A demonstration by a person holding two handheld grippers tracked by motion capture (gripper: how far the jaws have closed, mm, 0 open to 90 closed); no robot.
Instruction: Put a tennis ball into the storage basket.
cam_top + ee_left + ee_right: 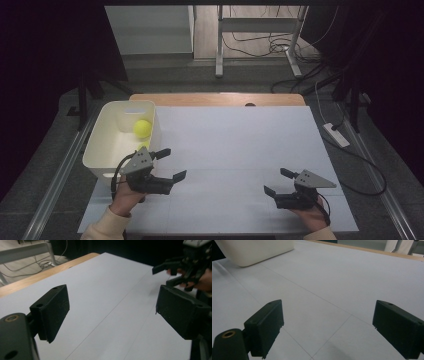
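I've got the left gripper [172,164] low over the table [235,145] at its near left, just beside the near right corner of the bin [106,131]. Its jaws are wide apart, nothing between them; in the left gripper view I see only bare white table between the two black pads [53,311]. One jaw tip sits close to the bin's near rim, can't tell if it touches.

My right gripper [276,181] is at the near right of the table, well apart from the left one, jaws also spread wide and empty. In the right gripper view the pads [267,325] frame bare table, with the bin [257,250] far off at top left. The right gripper [172,275] shows from the left gripper view too, held in a hand, jaws apart.

Ball [142,128], yellow-green, lies inside the bin toward its far right side, near the right wall. It's clear of both grippers. A second yellow bit shows just behind the left gripper's plate in the bin, too hidden to say what.

Table is white sheet over wood, thin seam lines across it.
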